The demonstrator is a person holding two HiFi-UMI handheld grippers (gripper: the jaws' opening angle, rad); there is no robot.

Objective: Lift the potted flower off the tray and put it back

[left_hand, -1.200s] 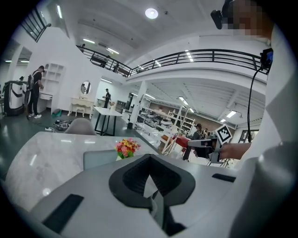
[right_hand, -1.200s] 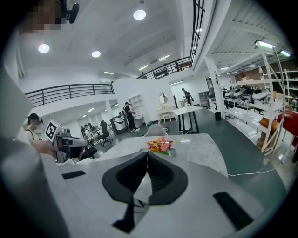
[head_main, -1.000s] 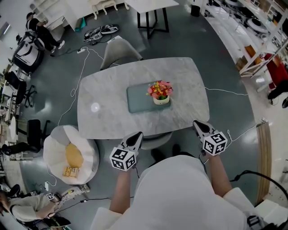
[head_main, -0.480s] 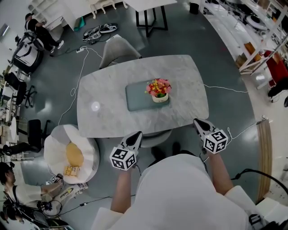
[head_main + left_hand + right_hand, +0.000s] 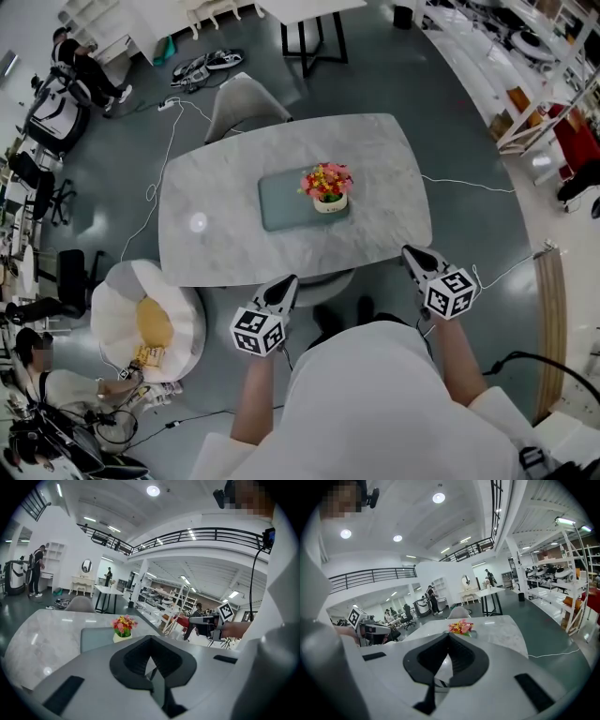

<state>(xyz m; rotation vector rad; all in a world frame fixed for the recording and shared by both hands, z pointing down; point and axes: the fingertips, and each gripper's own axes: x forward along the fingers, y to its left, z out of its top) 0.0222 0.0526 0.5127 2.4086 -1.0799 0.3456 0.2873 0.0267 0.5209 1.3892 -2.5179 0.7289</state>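
Observation:
A potted flower with red, pink and yellow blooms in a white pot stands on the right end of a grey-green tray in the middle of a marble table. Both grippers hover off the table's near edge, well short of the tray. My left gripper is shut and empty. My right gripper is also shut and empty. In the left gripper view the flower and tray lie ahead past the closed jaws. In the right gripper view the flower shows just above the closed jaws.
A grey chair stands at the table's far side. A white round cushion lies on the floor at the left, with cables trailing nearby. A black-legged table stands further back, shelving at the right.
Both grippers have kept still. The table with the tray and flower sits slightly higher and further left in the head view.

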